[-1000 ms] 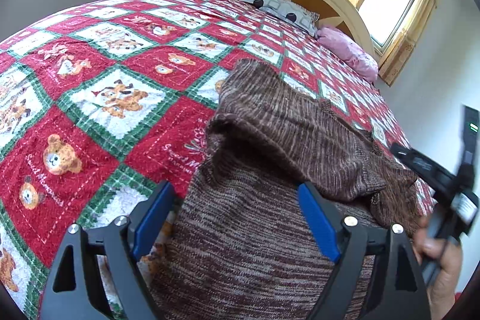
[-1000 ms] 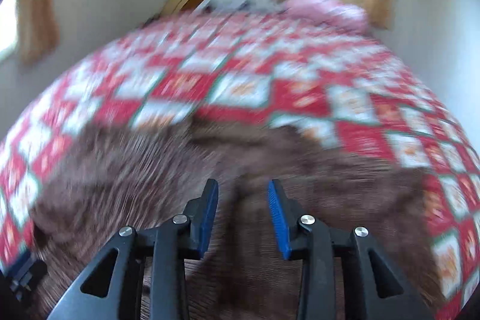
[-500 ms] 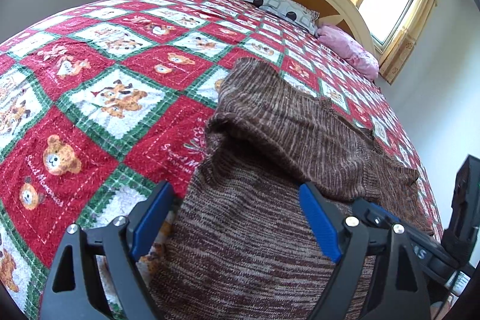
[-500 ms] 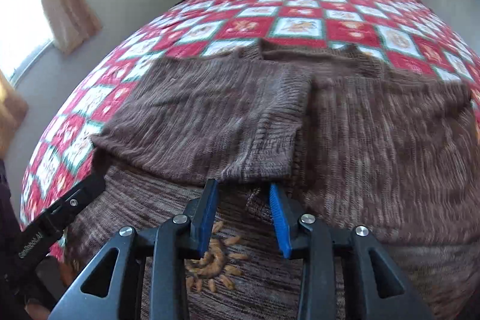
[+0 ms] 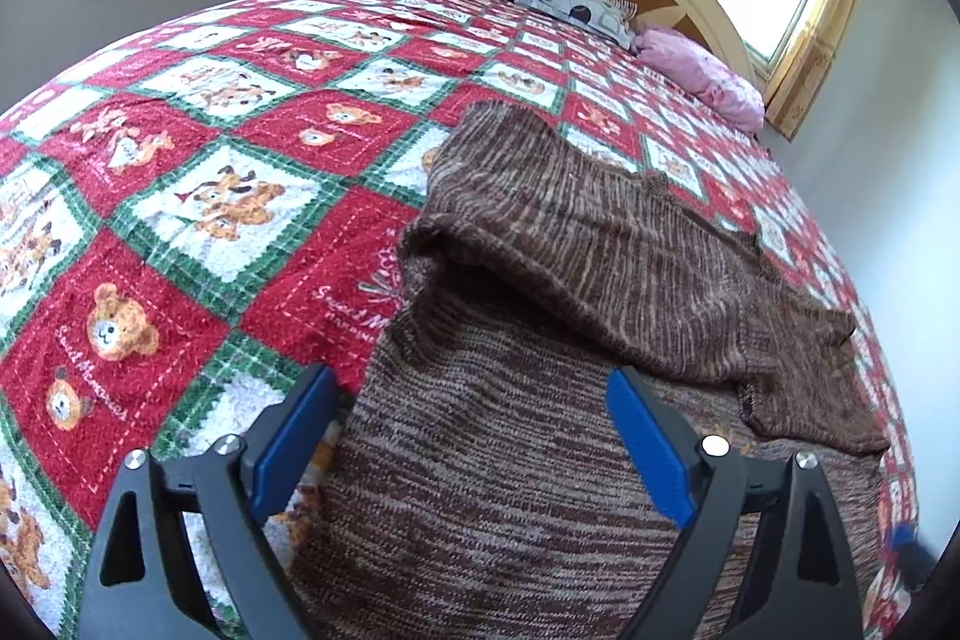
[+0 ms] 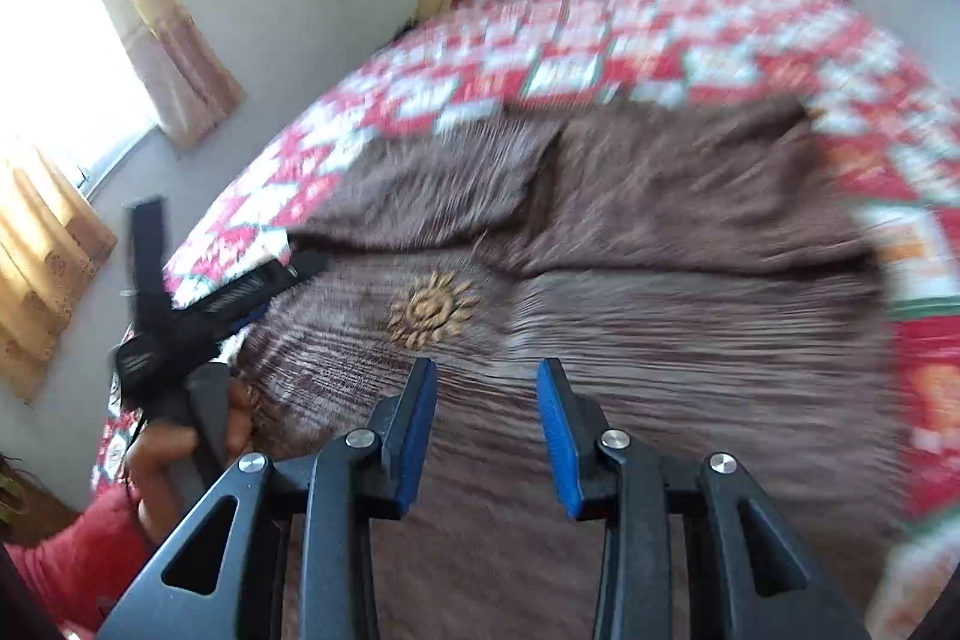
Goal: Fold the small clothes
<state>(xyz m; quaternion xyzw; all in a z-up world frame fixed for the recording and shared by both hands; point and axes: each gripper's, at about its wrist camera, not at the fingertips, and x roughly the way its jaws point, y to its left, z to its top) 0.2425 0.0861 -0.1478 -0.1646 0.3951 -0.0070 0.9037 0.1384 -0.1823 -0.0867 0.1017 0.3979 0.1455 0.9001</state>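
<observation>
- I see my left gripper [image 5: 468, 436] low over the near left edge of the brown sweater [image 5: 540, 490]; its jaws are opening and straddle that edge, one pad over the quilt [image 5: 180, 250], the other over the knit, pressing on nothing.
- The sweater lies flat on the quilt, its body running from my left tool toward 1 o'clock. Both sleeves are folded in across the chest, the left one [image 5: 600, 232] lying crosswise at 12 to 1 o'clock just beyond the tips.
- In the right view, the sweater's long axis runs from 6 toward 12 o'clock, with the sun motif [image 6: 432, 307] at 11 o'clock from my right gripper [image 6: 486, 424].
- My right gripper hangs over the lower body, jaws partly apart and empty. I judge it nearer the hem, so the bottom-up fold suits it.
- Against the earlier frames, the right tool has swung off to the right, out of the left view; the left sits where it was, jaws wider.
</observation>
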